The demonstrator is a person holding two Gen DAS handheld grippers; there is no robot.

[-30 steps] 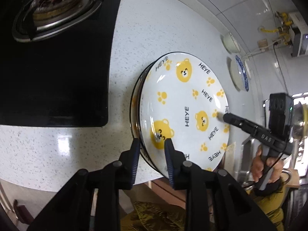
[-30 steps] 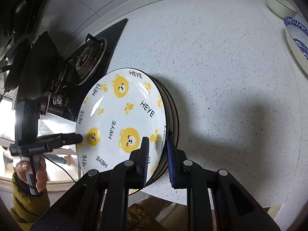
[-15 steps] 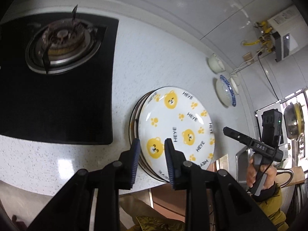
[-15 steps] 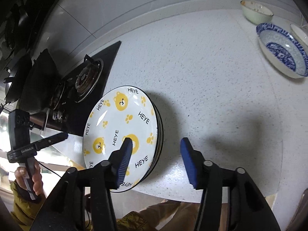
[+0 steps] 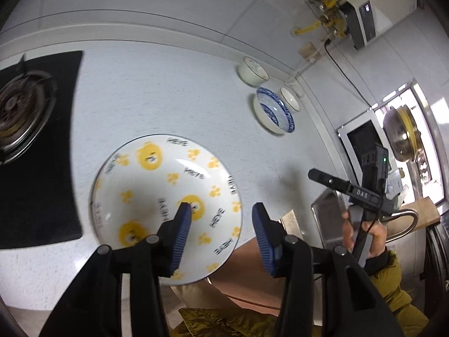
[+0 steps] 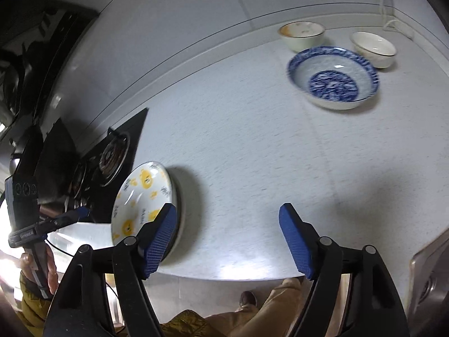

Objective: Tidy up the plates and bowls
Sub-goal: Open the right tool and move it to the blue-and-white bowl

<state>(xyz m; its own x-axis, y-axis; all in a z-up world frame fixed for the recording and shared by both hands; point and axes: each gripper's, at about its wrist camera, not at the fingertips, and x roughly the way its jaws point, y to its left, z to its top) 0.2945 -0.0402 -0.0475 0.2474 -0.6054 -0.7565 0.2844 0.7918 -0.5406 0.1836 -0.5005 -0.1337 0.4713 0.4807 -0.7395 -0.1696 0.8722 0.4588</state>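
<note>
Wrist views downward, sharing countertop (image 5: 174,90)

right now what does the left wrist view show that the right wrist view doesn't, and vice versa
Only the left wrist view shows the wall heater and the right gripper, jaws opening. Only the right wrist view shows the left gripper, also opening and empty. Both show the bear plates, the blue bowl, two white bowls and the stove.

Left gripper (image 5: 221,226): blue-padded black jaws opening, nothing between, angled downward.
Right gripper (image 6: 227,237): blue-padded black jaws opening wide, empty, angled downward.
</note>
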